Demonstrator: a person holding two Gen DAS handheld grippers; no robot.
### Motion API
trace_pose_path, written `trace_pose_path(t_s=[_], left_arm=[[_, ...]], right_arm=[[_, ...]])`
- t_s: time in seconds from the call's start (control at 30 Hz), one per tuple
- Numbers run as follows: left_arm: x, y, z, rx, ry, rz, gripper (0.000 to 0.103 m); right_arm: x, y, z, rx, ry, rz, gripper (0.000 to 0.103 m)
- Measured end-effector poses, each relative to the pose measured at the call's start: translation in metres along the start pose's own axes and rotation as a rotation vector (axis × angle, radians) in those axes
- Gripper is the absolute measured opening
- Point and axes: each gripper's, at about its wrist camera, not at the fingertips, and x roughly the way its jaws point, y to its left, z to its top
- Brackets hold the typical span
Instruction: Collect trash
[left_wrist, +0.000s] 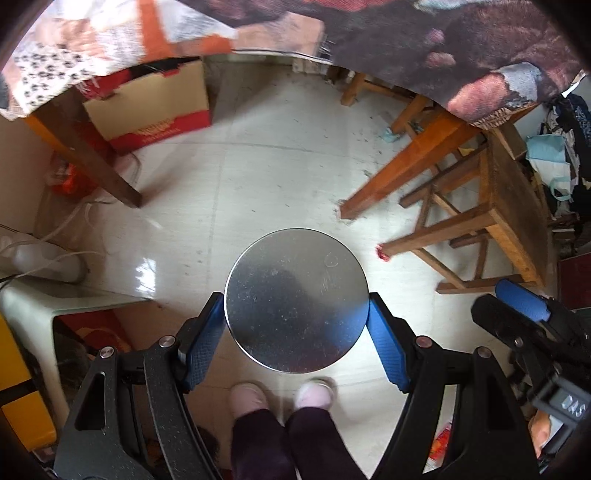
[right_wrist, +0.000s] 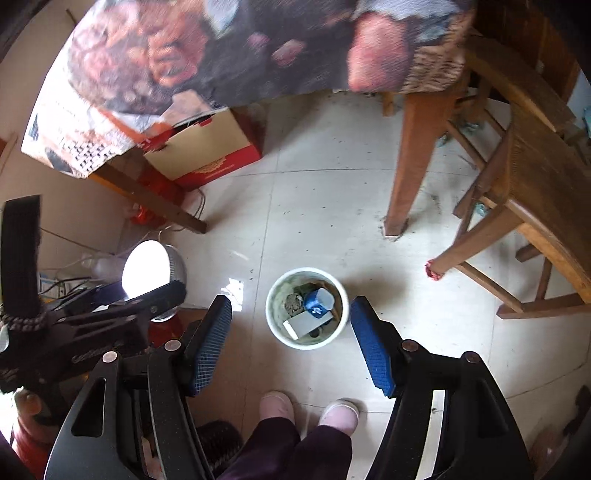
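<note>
Your left tongs (left_wrist: 295, 332) are clamped on the steel lid (left_wrist: 296, 300); right tongs (right_wrist: 291, 339) spread, empty, over the uncovered bin (right_wrist: 307, 313), lower centre, already holding trash. Red scrap (right_wrist: 433, 270) by the chair leg looks uncollected.

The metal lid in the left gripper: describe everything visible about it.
The metal lid is a round, flat disc of dull silvery metal, dusty and finely scratched, with a small ring mark near its upper right. The left gripper holds it by the rim, one blue pad on each side, above the tiled floor. The right wrist view shows it edge-on with a shallow ribbed rim, glaring white.
</note>
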Motion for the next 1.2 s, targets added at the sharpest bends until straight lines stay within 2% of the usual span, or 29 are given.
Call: trace_pose_path(t_s=[0.07,0.13,0.23,0.37,0.53,0.67,0.87,1.07,1.2], left_arm=[[0.004,-0.004,0.003,-0.013,0.021,-0.003,0.089],[0.006,-0.009,0.005,-0.014,0.037,0.007,0.089],[-0.002,-0.016,0.003,0.009,0.038,0.063,0.089],[-0.049,-0.024,0.001,0.029,-0.012,0.067,0.089],[-0.137,-0.032,0.002,0.018,-0.118,0.070,0.089],[-0.228,-0.041,-0.002,0.011,-0.246,0.061,0.089],[-0.355,-0.053,-0.023,0.027,-0.446,0.021,0.089],[-0.479,-0.059,-0.072,0.102,-0.670,-0.033,0.089],[-0.535,-0.057,-0.111,0.156,-0.766,-0.063,0.089]], right_arm=[[-0.008,-0.003,0.002,0.004,-0.011,-0.002,0.063],[-0.019,-0.005,0.006,0.006,-0.021,0.002,0.063],[-0.034,-0.004,0.011,0.003,-0.042,0.009,0.063],[-0.063,0.005,0.019,-0.023,-0.071,0.003,0.063],[-0.117,0.021,0.030,-0.044,-0.117,0.025,0.063],[-0.177,0.041,0.036,-0.082,-0.186,0.033,0.063],[-0.288,0.083,0.032,-0.144,-0.367,0.057,0.063],[-0.391,0.133,-0.008,-0.205,-0.582,0.055,0.063],[-0.436,0.163,-0.047,-0.233,-0.699,0.014,0.063]])
